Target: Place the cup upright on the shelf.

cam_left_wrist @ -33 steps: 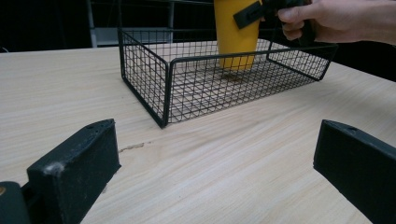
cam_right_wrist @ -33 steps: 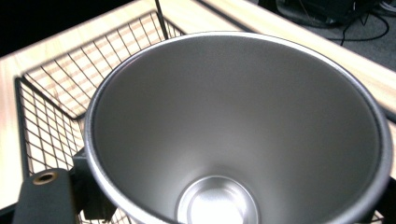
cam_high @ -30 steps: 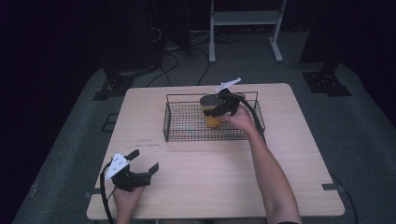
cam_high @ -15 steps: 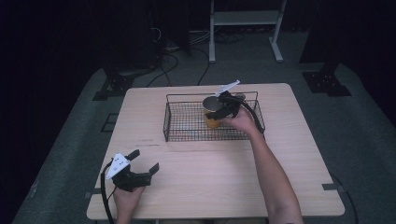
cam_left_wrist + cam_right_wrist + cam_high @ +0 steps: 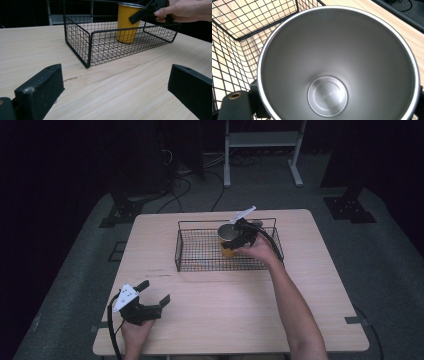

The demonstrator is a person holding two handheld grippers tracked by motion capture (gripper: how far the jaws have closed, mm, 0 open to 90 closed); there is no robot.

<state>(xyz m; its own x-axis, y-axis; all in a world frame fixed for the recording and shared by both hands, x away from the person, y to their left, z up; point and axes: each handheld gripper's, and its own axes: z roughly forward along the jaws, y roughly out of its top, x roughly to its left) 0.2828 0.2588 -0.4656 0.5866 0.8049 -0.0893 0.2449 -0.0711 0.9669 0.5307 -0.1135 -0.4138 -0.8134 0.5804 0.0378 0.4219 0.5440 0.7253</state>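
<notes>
My right gripper (image 5: 239,234) has its 2 jaws closed around the yellow cup (image 5: 128,23), 1 jaw on each side of the wall just under the rim; the right gripper view looks straight down into the cup's steel inside. The cup stands upright in the wire basket (image 5: 200,251), toward the right half, and from the left gripper view its base looks to be on the mesh floor or very near it — I cannot tell whether it truly touches. So I judge the cup is in the basket and gripped; what is left is either letting go or lifting it, and the pictures do not settle which. The basket's far rail and right-hand wall sit close to the cup, so any sideways move there is tight; straight up is free, and the left half of the basket is bare. My left gripper (image 5: 152,296) rests on the table (image 5: 310,285) near the front left corner, jaws spread wide and holding nothing — well apart from the basket, with open wood between.
</notes>
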